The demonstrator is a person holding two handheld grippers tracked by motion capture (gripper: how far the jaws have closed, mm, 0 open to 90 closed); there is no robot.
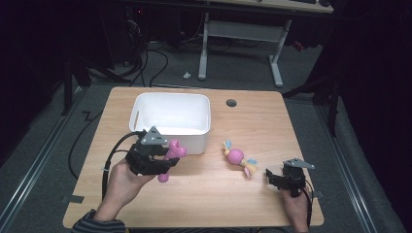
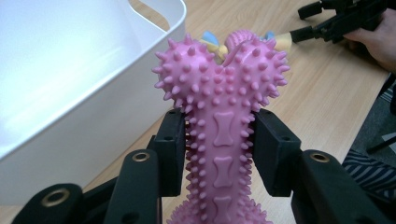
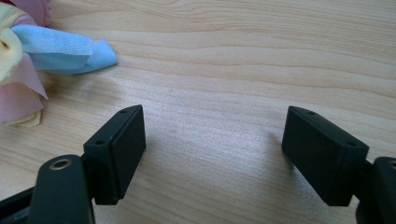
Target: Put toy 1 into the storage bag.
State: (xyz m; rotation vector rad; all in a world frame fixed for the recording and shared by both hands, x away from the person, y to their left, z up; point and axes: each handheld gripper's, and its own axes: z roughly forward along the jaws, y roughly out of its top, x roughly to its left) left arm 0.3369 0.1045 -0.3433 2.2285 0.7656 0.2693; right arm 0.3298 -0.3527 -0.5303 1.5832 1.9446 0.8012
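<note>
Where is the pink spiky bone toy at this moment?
In the high view, the pink spiky bone toy sits left of centre, clamped in the left gripper, just in front of the white bin.

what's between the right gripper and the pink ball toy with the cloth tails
Only bare wood table, as the high view shows: the right gripper sits apart from the ball toy.

left gripper (image 1: pixel 163 158): jaws clamped on pink spiked bone toy (image 2: pixel 219 121), seemingly lifted off the table | right gripper (image 1: pixel 279 180): jaws spread wide, low over tabletop
</note>
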